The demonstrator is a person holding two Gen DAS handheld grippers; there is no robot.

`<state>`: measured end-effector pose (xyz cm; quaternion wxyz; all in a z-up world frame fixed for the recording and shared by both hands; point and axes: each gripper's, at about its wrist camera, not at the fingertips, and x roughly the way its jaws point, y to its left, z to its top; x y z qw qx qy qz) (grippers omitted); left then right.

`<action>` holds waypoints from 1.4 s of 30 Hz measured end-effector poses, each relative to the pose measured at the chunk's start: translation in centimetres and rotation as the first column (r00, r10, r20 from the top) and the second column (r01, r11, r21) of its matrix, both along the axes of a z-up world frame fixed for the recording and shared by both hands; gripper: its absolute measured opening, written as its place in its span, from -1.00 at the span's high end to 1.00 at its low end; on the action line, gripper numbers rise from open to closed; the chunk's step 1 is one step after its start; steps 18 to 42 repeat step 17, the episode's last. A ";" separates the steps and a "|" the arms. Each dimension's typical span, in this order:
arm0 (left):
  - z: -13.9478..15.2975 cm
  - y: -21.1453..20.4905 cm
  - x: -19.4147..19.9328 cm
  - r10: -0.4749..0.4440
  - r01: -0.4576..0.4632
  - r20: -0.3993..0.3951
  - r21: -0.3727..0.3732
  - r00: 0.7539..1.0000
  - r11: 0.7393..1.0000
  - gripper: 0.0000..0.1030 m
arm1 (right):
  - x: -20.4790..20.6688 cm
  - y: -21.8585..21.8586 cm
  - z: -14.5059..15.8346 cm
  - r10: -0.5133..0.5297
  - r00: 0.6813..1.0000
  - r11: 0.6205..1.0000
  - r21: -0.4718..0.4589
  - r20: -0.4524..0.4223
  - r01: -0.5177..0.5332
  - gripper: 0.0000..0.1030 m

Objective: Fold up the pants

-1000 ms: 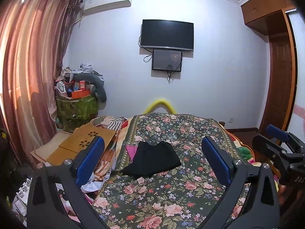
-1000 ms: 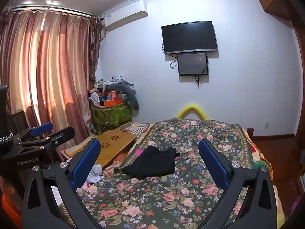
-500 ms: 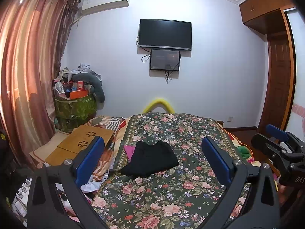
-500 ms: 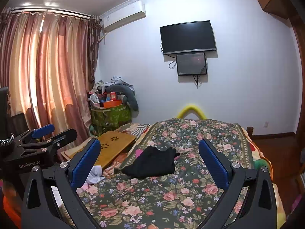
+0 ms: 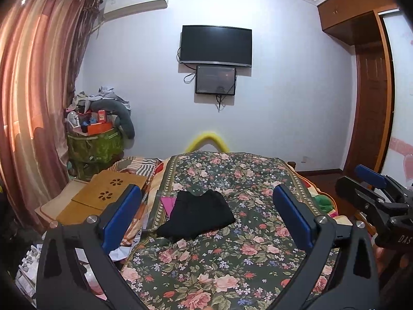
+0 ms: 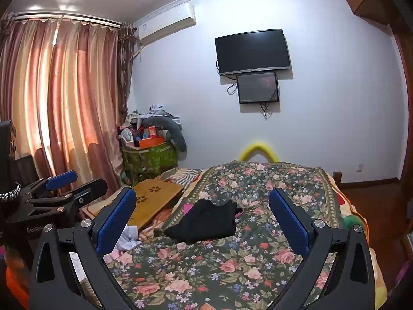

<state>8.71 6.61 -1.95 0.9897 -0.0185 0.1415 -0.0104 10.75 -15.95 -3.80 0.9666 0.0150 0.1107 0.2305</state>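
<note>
Black pants (image 5: 196, 213) are seen lying in a compact heap on the floral bedspread (image 5: 232, 258), toward the bed's left edge, at about 11 o'clock from the left gripper (image 5: 206, 217) and 11 o'clock from the right gripper (image 6: 201, 222). A pink cloth (image 5: 167, 204) is partly covered at the heap's left side. A wooden lap tray (image 5: 108, 193) rests off the bed edge at 10 o'clock.

Both grippers are held well short of the pants, above the near end of the bed. The blue pads (image 5: 121, 217) of the left gripper are spread wide with nothing between them; the right gripper's pads (image 6: 116, 222) are likewise parted and empty.

Stage cannot be settled: the bundle could be a loosely finished fold, or a crumpled garment awaiting spreading. Legs and waistband cannot be made out in the dark fabric.

If handling is called for, these points are judged to matter:
- Only the black fabric should be pinched; the pink cloth beneath should be left out of the grasp.
- Edges should be gripped at two well-separated points, so that the soft cloth is kept taut and not bunched.
- The bedspread should not be caught by the lower finger.
</note>
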 end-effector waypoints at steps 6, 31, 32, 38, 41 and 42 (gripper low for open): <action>0.0 -0.5 -0.1 -0.005 0.005 0.009 0.023 1.000 1.000 -0.99 | 0.0 0.0 0.1 0.000 1.000 1.000 0.002 0.001 0.000 -0.99; -0.3 0.0 -0.1 -0.006 0.006 0.006 0.003 1.000 1.000 -0.99 | 0.1 0.4 0.2 0.000 1.000 1.000 -0.007 -0.005 0.000 -0.99; -0.3 0.0 -0.1 -0.006 0.006 0.006 0.003 1.000 1.000 -0.99 | 0.1 0.4 0.2 0.000 1.000 1.000 -0.007 -0.005 0.000 -0.99; -0.3 0.0 -0.1 -0.006 0.006 0.006 0.003 1.000 1.000 -0.99 | 0.1 0.4 0.2 0.000 1.000 1.000 -0.007 -0.005 0.000 -0.99; -0.3 0.0 -0.1 -0.006 0.006 0.006 0.003 1.000 1.000 -0.99 | 0.1 0.4 0.2 0.000 1.000 1.000 -0.007 -0.005 0.000 -0.99; -0.3 0.0 -0.1 -0.006 0.006 0.006 0.003 1.000 1.000 -0.99 | 0.1 0.4 0.2 0.000 1.000 1.000 -0.007 -0.005 0.000 -0.99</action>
